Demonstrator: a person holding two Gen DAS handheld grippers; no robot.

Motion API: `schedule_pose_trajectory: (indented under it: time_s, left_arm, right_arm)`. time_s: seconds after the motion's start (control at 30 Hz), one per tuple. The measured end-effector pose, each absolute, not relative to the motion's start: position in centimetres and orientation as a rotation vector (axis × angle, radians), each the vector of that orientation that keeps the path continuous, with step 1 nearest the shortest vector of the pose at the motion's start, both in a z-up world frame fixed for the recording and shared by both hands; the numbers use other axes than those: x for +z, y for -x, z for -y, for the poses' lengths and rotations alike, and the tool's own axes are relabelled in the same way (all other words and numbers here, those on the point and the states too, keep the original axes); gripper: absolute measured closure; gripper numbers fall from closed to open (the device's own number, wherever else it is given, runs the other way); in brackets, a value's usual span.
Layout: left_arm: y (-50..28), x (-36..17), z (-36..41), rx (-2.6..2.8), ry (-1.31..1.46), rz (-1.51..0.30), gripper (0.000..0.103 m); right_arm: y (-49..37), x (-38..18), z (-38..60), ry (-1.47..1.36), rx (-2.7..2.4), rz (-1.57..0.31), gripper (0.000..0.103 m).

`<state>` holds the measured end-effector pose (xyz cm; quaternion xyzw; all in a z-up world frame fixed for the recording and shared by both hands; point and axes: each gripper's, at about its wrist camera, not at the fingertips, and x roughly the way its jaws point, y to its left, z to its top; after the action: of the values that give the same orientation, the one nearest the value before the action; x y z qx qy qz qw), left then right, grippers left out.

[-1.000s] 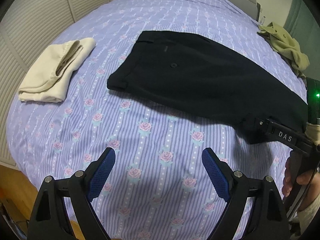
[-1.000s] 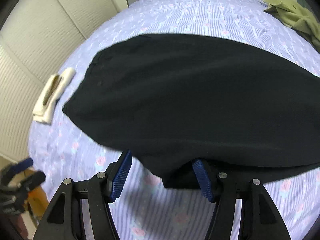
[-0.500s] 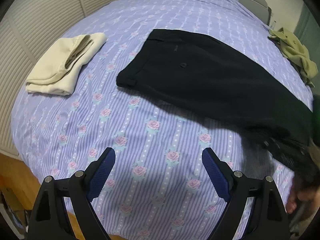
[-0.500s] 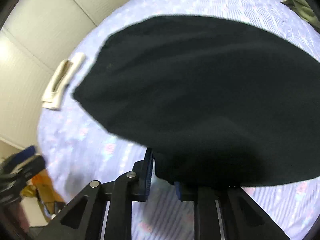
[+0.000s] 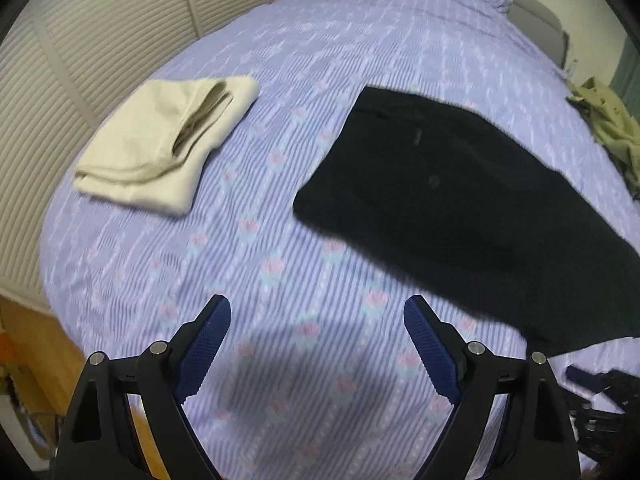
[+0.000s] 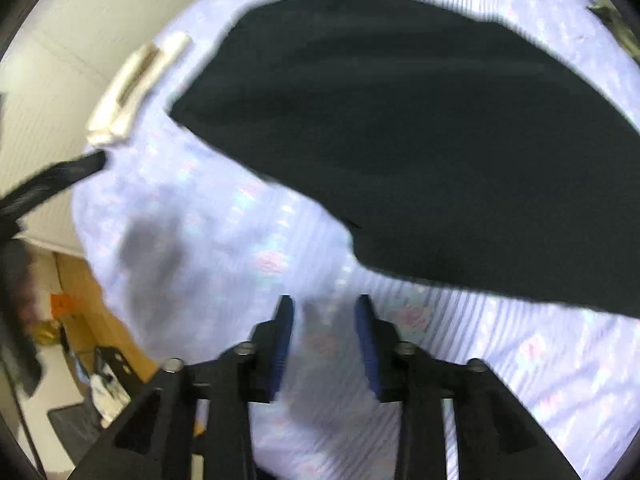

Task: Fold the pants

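- Left wrist view: the left claw (image 5: 317, 322) hangs wide open over the bed (image 5: 280, 264), nothing between its blue pads (image 5: 430, 344). The black pants (image 5: 460, 200) lie flat on the floral bedspread ahead and to the right, apart from the claw. A folded cream garment (image 5: 168, 144) sits well to their left; an olive garment (image 5: 612, 124) lies crumpled at the far right edge.
- Right wrist view: the right claw (image 6: 325, 322) has just been opening; its jaws stand partly apart with only bedspread between them. The pants' near edge lies just beyond the fingertips, not touched. The picture is blurred.
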<state>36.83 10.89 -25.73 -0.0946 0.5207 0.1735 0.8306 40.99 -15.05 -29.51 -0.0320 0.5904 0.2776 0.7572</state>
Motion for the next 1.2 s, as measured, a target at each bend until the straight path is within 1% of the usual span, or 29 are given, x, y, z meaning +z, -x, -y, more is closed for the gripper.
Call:
schedule_pose_trajectory:
  time_s: [0.07, 0.1, 0.2, 0.3, 0.4, 0.5, 0.57, 0.6, 0.73, 0.8, 0.83, 0.87, 0.9, 0.93, 1.03, 1.13, 1.2]
  left_arm:
    - [-38.3, -25.1, -11.8, 0.296, 0.206, -1.086, 0.014]
    - [-39.1, -25.0, -12.3, 0.261, 0.208, -1.078, 0.014]
    - [-42.5, -24.7, -14.0, 0.160, 0.201, -1.045, 0.014]
    - [-47.0, -25.6, -16.4, 0.093, 0.225, -1.029, 0.014]
    - [-52.2, -27.3, -18.6, 0.011, 0.252, -1.045, 0.015]
    - [-57.5, -29.1, -20.3, -0.055, 0.244, -1.077, 0.022]
    - [-60.4, -30.2, -21.1, -0.097, 0.262, -1.098, 0.029]
    - [-61.8, -30.7, -21.3, -0.119, 0.279, -1.109, 0.031]
    - [-65.3, -32.6, -21.9, -0.161, 0.326, -1.144, 0.032]
    - [-66.3, -33.9, -22.1, -0.169, 0.361, -1.181, 0.040]
    - [-66.5, -34.4, -22.2, -0.185, 0.392, -1.197, 0.048]
    - [-66.7, -34.7, -22.1, -0.211, 0.420, -1.206, 0.062]
    - [-66.7, -34.8, -21.8, -0.236, 0.430, -1.205, 0.071]
    - [-66.6, -34.6, -21.5, -0.242, 0.414, -1.205, 0.075]
    - [-66.4, -33.1, -20.0, -0.225, 0.277, -1.157, 0.091]
    - [-66.6, -32.0, -20.2, -0.203, 0.306, -1.108, 0.093]
    - [-67.2, -32.7, -20.8, -0.151, 0.328, -1.114, 0.094]
  right_arm:
    - [-41.9, -27.3, 14.5, 0.080, 0.554, -1.216, 0.041]
    - [-42.8, -26.1, 14.1, 0.069, 0.538, -1.171, 0.041]
    - [-46.1, -24.9, 12.7, 0.085, 0.506, -1.095, 0.041]
    - [-49.7, -25.0, 10.9, 0.127, 0.438, -1.041, 0.041]
    - [-54.0, -26.0, 9.3, 0.084, 0.389, -1.046, 0.041]
    - [-57.3, -26.7, 7.8, 0.040, 0.354, -1.037, 0.041]
    - [-59.1, -27.2, 6.6, 0.026, 0.333, -1.036, 0.041]
    - [-59.9, -27.4, 6.1, 0.020, 0.330, -1.038, 0.041]
    - [-62.2, -28.0, 3.4, 0.004, 0.330, -1.044, 0.041]
    - [-63.3, -28.1, 2.8, 0.009, 0.323, -1.050, 0.041]
    - [-63.6, -28.2, 2.6, 0.010, 0.323, -1.054, 0.041]
    - [-63.7, -28.4, 2.4, 0.013, 0.326, -1.060, 0.041]
    - [-63.5, -28.5, 2.5, 0.019, 0.324, -1.065, 0.041]
    - [-63.6, -28.6, 2.7, 0.024, 0.319, -1.069, 0.041]
    - [-63.6, -28.8, 2.9, 0.021, 0.308, -1.079, 0.041]
    - [-63.8, -28.7, 3.2, 0.007, 0.298, -1.075, 0.041]
    - [-63.9, -28.3, 3.4, -0.001, 0.287, -1.060, 0.041]
